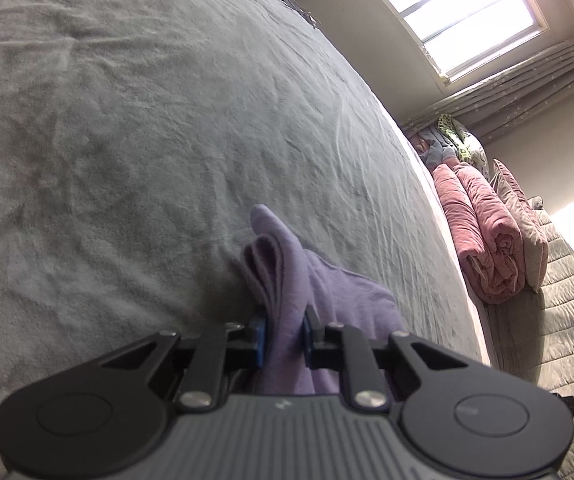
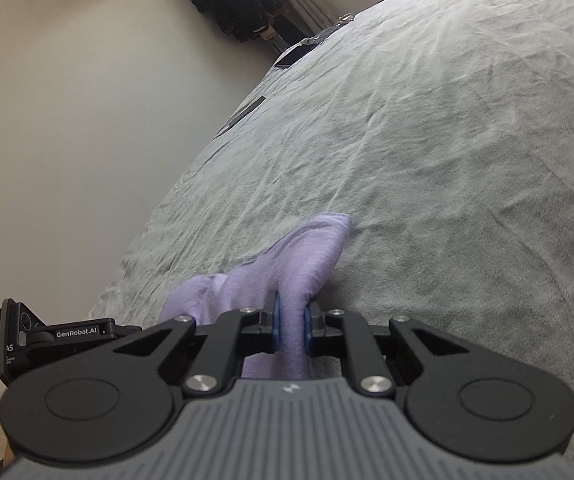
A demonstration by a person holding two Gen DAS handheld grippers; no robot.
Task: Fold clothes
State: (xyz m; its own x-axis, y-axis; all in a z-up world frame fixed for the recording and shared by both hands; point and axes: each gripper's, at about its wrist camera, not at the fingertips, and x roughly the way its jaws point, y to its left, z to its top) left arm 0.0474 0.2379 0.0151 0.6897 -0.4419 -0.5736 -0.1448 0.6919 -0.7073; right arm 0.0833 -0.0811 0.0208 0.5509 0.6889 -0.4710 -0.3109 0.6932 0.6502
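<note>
Lilac cloth, one garment (image 1: 287, 280), is pinched in both my grippers: my left gripper (image 1: 284, 338) clamps a bunched fold low in its frame, my right gripper (image 2: 291, 326) another. It hangs over one grey bedspread (image 1: 127, 140); two pink rolled quilts (image 1: 483, 232) lie at right.

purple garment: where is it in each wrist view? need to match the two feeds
Left wrist: purple garment bottom centre, pinched in the left claw, trailing right.
Right wrist: purple garment bottom centre, pinched in the right claw, trailing left.
Shared landmark: the grey bedspread under it.
</note>
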